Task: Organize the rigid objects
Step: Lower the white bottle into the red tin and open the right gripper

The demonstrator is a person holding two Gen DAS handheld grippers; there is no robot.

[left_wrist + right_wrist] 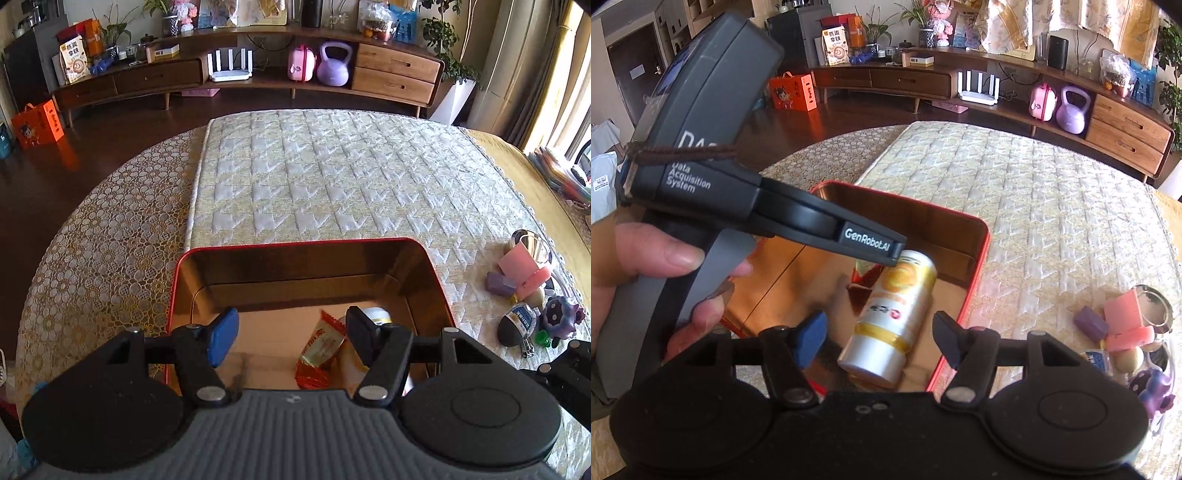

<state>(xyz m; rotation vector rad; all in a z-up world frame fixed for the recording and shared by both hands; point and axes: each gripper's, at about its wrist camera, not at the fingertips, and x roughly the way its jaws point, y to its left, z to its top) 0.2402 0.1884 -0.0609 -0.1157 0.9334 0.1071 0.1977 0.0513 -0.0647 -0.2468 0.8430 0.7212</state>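
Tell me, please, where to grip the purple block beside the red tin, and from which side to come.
Grip the purple block across its two long flat faces, coming from above. It lies flat on the cloth at the near-left edge of the pile, with the pink block close on its far right, so a sideways approach looks crowded.

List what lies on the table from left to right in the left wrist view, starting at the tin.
Red-rimmed tin with a snack packet inside → purple block → pink blocks → purple spiky toy. The small items crowded between the blocks and the toy overlap too much to order.
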